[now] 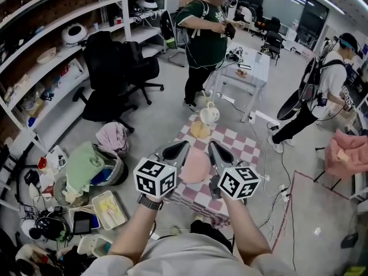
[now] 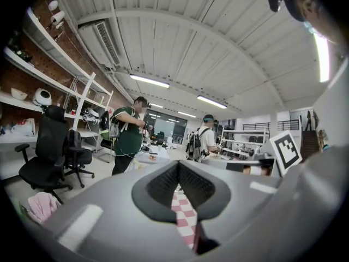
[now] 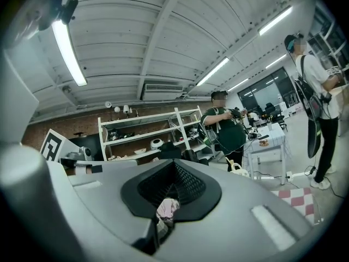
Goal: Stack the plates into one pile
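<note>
While the pink plate [image 1: 195, 165] is lying on the table [image 1: 244, 145], apart from the yellow plate [image 1: 200, 130] beyond it, the left gripper [image 1: 183, 145] and right gripper [image 1: 213, 146] are hovering above, jaws pressed together on both, gripping nothing

A cream teapot [image 1: 209, 115] stands at the far edge of the checkered tabletop [image 1: 244, 145]. Beyond it, on the floor [image 1: 167, 111]: two black office chairs [image 1: 115, 73], a person in green [image 1: 204, 39], a white table [image 1: 248, 73].

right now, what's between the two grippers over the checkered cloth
The pink plate lies on the checkered cloth, between the left gripper and the right gripper; the head view shows this.
</note>
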`<state>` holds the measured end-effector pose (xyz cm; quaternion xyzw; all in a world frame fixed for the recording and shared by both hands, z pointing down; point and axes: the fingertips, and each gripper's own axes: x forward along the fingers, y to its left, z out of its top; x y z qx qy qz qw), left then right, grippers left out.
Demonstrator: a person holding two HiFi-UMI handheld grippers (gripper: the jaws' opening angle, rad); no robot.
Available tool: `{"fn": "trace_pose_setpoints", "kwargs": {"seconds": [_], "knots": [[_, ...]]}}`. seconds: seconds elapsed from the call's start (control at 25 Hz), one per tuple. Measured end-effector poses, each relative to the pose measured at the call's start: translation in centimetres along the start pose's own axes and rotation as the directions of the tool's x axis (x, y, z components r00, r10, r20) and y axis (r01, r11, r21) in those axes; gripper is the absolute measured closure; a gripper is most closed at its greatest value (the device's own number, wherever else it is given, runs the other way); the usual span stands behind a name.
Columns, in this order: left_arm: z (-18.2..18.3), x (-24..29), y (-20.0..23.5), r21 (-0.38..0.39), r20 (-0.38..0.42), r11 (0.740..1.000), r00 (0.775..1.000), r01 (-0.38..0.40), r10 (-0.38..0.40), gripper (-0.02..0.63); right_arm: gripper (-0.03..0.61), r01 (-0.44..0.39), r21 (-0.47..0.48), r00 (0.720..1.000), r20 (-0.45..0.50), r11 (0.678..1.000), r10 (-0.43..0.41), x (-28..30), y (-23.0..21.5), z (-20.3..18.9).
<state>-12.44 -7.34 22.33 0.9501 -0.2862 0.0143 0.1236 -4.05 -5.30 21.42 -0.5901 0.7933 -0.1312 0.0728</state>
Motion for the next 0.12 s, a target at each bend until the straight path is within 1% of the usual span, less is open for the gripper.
{"fn": "trace_pose_setpoints", "kwargs": {"seconds": [0.12], "knots": [[-0.03, -0.1, -0.03, 0.0, 0.002, 1.0, 1.0, 0.0, 0.0, 0.607, 0.569, 0.002, -0.001, 1.0, -0.002, 1.0, -0.002, -0.09, 0.05, -0.12]]}}
